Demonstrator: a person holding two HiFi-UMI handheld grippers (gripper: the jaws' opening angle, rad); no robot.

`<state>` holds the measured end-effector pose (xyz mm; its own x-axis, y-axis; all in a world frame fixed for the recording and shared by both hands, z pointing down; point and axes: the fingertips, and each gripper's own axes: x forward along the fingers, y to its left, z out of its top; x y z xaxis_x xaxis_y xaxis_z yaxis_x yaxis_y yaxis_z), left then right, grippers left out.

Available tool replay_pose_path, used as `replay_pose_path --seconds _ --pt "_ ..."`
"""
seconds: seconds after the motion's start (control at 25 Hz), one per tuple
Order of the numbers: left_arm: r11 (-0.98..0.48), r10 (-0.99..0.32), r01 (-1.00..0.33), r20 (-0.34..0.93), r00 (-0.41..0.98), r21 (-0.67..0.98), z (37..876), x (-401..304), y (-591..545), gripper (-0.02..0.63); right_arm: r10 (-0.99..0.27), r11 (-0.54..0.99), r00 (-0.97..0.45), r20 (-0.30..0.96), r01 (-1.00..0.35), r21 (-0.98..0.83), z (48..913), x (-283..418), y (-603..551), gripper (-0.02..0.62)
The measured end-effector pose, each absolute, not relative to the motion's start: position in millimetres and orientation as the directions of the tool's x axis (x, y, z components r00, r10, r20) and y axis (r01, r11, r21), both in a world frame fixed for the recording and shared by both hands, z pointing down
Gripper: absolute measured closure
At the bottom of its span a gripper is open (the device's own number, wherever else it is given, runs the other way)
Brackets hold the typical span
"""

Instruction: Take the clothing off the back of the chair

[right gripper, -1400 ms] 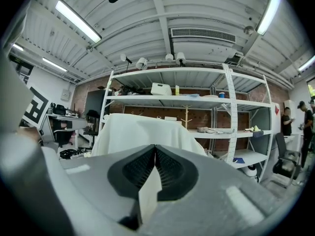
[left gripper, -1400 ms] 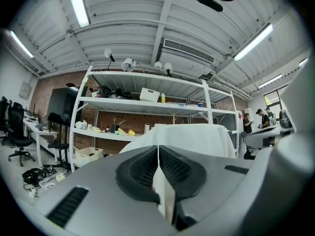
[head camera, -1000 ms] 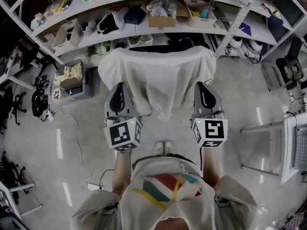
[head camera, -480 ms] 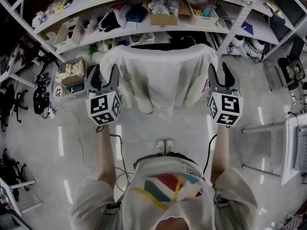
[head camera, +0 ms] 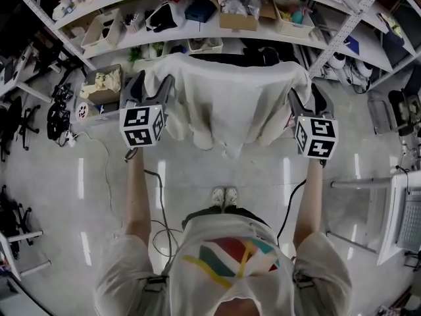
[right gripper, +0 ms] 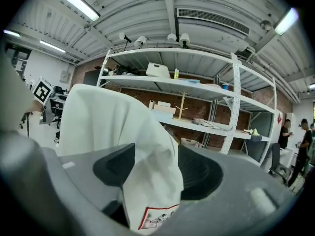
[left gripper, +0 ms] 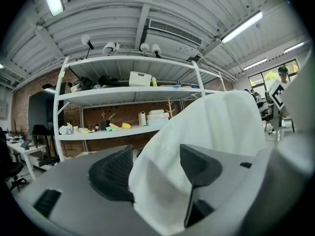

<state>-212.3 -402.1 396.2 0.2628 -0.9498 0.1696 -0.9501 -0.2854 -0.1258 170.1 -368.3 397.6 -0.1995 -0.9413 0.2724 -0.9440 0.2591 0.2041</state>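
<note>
A white garment hangs over the back of a dark chair in front of me. My left gripper is at the garment's left edge and my right gripper at its right edge. In the left gripper view the jaws of the left gripper are opening, with white cloth lying between them. In the right gripper view the right gripper is opening too, and a fold of the cloth with a small printed label hangs between the pads. Neither pair of pads presses on the fabric.
Behind the chair stands a tall metal shelving unit loaded with boxes and bags. A crate of cloth sits on the floor at the left, cables trail near my shoes, and a table stands at the right.
Both grippers have moved apart and forward, from in front of the garment to its left and right edges. Their jaws went from shut to wide apart around the cloth.
</note>
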Motion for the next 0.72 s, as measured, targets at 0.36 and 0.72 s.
replay_pose_path --seconds 0.36,0.72 --pt "-0.409 -0.903 -0.905 0.189 0.385 -0.113 400.6 -193.9 -422.2 0.321 -0.921 0.328 -0.265 0.287 -0.924 0.198 398.5 157.5 -387.3 0.331" --pt "-0.483 -0.868 -0.859 0.227 0.443 -0.170 399.4 -180.7 -430.9 0.322 -0.885 0.407 -0.338 0.322 -0.896 0.176 402.9 152.0 -391.0 0.376"
